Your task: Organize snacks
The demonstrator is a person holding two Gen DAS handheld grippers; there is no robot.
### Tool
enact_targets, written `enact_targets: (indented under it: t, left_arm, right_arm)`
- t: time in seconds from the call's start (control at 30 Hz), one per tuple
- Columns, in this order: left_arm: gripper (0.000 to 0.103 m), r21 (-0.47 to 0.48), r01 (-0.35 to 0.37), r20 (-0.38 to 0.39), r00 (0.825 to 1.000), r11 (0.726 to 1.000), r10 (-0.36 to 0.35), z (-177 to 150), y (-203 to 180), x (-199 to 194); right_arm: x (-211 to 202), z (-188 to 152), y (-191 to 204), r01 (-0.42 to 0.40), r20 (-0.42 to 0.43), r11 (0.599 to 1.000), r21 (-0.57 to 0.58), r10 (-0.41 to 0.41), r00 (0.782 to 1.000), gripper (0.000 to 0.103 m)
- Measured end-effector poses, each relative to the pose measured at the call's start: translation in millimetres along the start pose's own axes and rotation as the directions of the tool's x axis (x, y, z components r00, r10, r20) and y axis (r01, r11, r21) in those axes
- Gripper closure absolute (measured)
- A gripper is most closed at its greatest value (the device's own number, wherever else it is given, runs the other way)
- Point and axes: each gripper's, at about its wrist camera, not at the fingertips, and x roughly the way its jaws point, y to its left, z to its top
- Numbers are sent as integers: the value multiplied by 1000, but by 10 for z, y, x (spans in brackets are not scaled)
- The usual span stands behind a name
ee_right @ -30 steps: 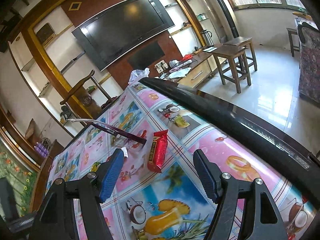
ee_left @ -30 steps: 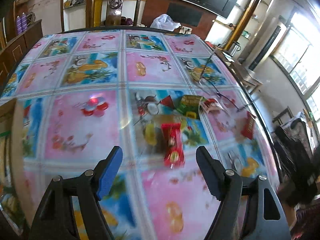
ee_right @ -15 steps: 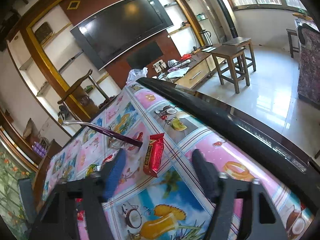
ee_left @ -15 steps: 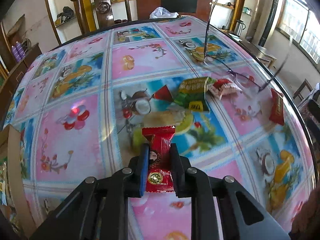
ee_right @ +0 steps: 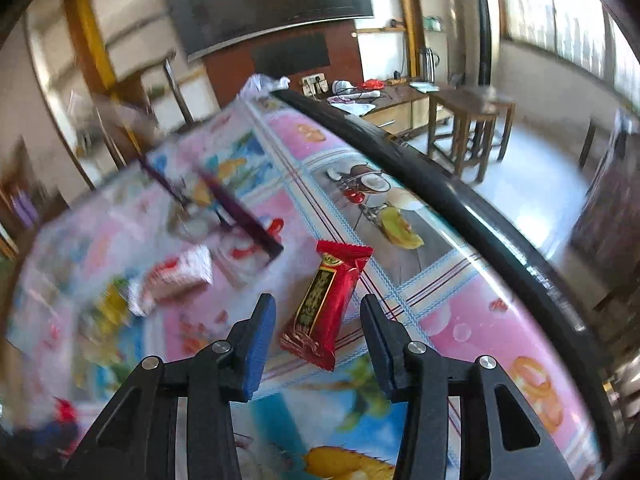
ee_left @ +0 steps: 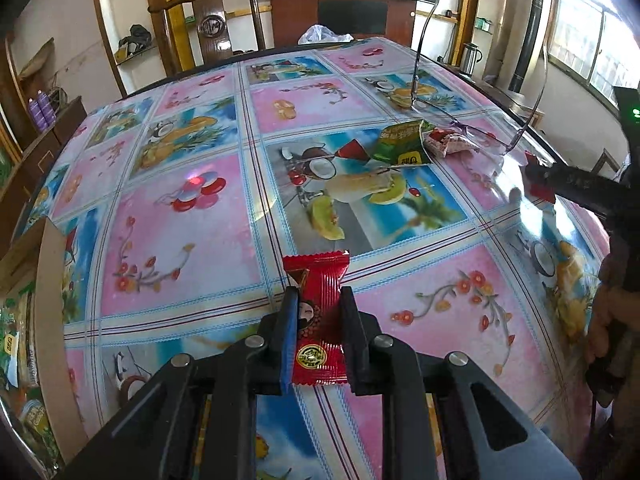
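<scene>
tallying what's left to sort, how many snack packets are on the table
4: red packet in the left tool, red bar between the right tool's pads, green packet and white-red packet by the glasses. More may be hidden.

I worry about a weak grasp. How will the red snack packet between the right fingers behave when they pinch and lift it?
The red snack packet looks small, so probably light. Its glossy, crinkled wrapper may slip or buckle. It lies tilted between the fingers, so it may twist.
</scene>
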Motion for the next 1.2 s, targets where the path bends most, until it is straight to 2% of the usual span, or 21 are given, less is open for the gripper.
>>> enact_targets:
  t: [0.03,0.13,0.27,0.5,0.57,0.73,0.93,1.2]
  left_arm:
    - [84,1,0,2,1000,1000,0,-4,-2,-3]
    - [85,4,5,7,1000,1000,-5,-10,1,-7]
    - [85,-9,21,2,1000,1000,-21,-15,33,-15]
    - [86,-28,55,-5,998,998,-55,-24,46,-26]
    - [86,-35,66,-6,998,997,-66,-25,49,-32]
    - [86,-36,70,-8,998,997,-70,-28,39,-35]
    - [86,-38,69,-6,998,997,-70,-31,43,-40]
    - [86,-38,70,0,998,997,-70,-39,48,-60]
  right_arm:
    - [-4,-12,3,25,-6,1000,-13,-25,1000,77]
    - [-91,-59,-86,25,6,1000,-4,-25,1000,78]
    - [-259,-165,-162,-13,28,1000,16,12,1000,80]
    - [-690,-504,228,-164,78,985,-52,168,983,79]
    - [-836,-594,384,-216,110,971,-100,226,968,79]
    - [-976,-728,663,-279,132,940,-197,307,942,79]
    - [-975,-751,737,-322,122,919,-228,355,927,79]
    - [-933,-775,802,-318,101,913,-254,352,931,79]
